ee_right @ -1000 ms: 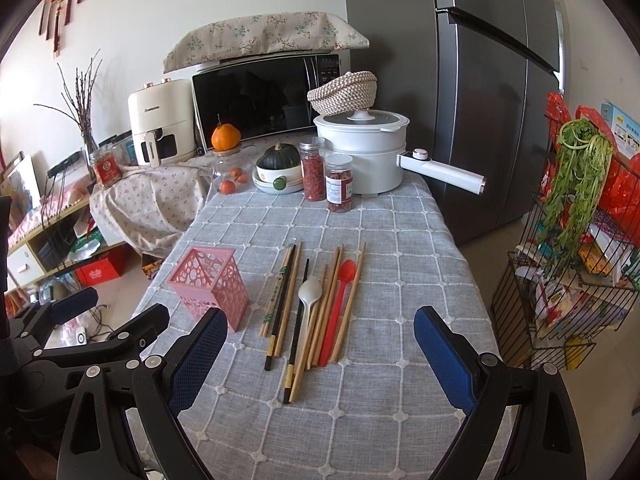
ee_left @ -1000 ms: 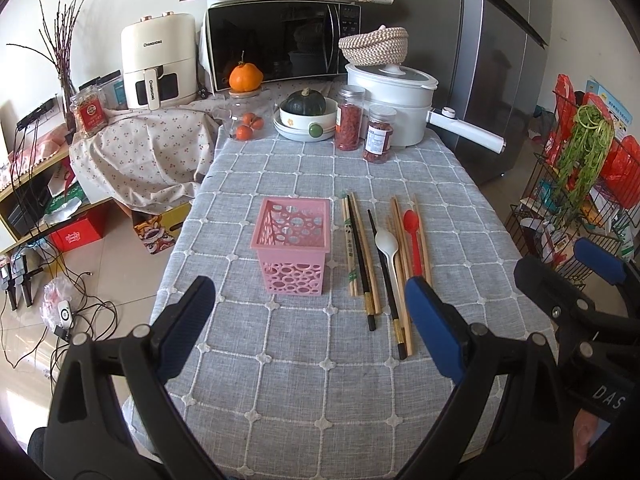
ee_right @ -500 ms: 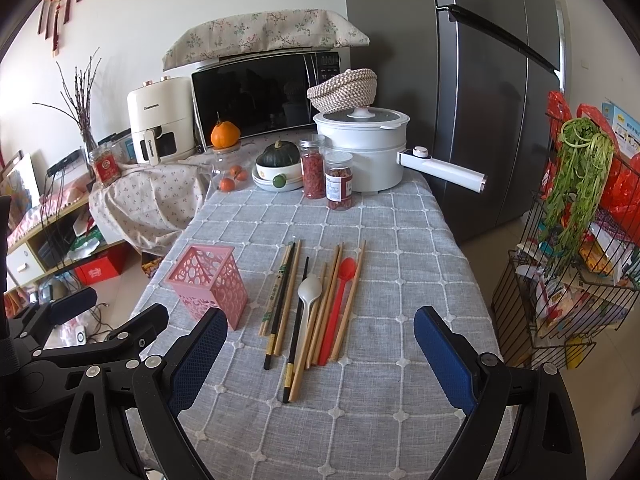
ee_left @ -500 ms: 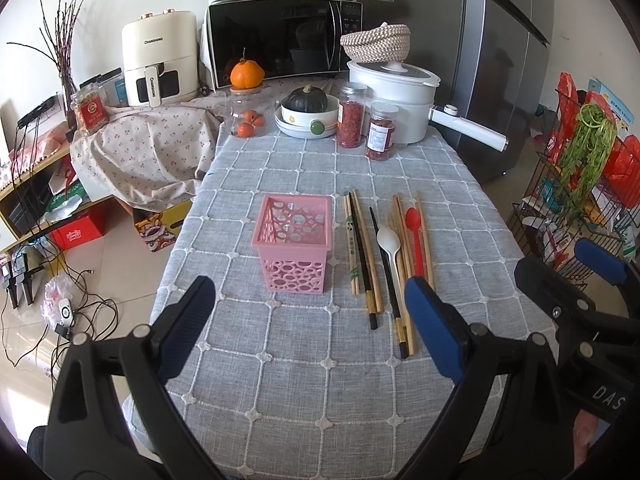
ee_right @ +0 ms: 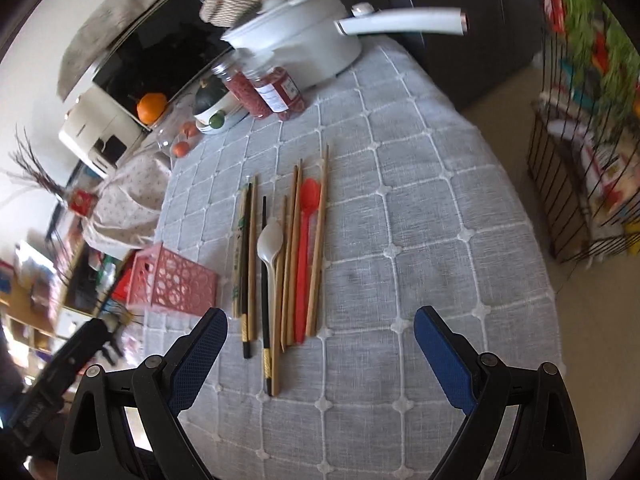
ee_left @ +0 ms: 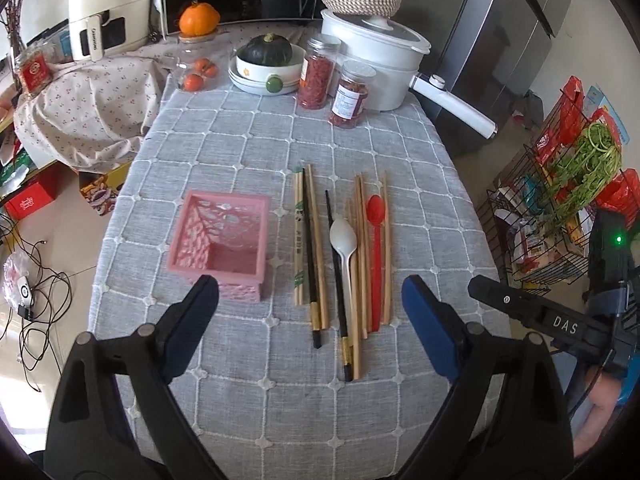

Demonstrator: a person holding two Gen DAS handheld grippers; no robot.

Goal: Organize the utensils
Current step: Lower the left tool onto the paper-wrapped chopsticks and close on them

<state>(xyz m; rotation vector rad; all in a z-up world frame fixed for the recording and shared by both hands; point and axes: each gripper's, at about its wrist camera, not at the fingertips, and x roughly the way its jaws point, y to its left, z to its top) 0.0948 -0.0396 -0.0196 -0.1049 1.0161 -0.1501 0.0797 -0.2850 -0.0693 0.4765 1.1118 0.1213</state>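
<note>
A pink perforated basket [ee_left: 219, 246] stands empty on the grey checked tablecloth [ee_left: 256, 152]. Right of it lie several wooden and black chopsticks [ee_left: 308, 240], a white spoon [ee_left: 343, 240] and a red spoon [ee_left: 376, 240] in a row. My left gripper [ee_left: 310, 328] is open and empty, hovering just in front of the basket and utensils. My right gripper [ee_right: 320, 354] is open and empty, tilted, above the near ends of the chopsticks [ee_right: 276, 280]; the basket [ee_right: 172, 280], white spoon [ee_right: 271, 242] and red spoon [ee_right: 306, 240] show there too.
At the table's far end stand a white pot [ee_left: 376, 60] with a long handle, two jars [ee_left: 334, 84], a bowl with a squash [ee_left: 270, 64] and tomatoes. A wire rack [ee_left: 560, 208] stands on the floor to the right. The right gripper's body [ee_left: 560, 324] sits at the table's right edge.
Both grippers moved forward and tipped down over the utensils. The right gripper also rolled, so its view is tilted and blurred. Both stay open.
</note>
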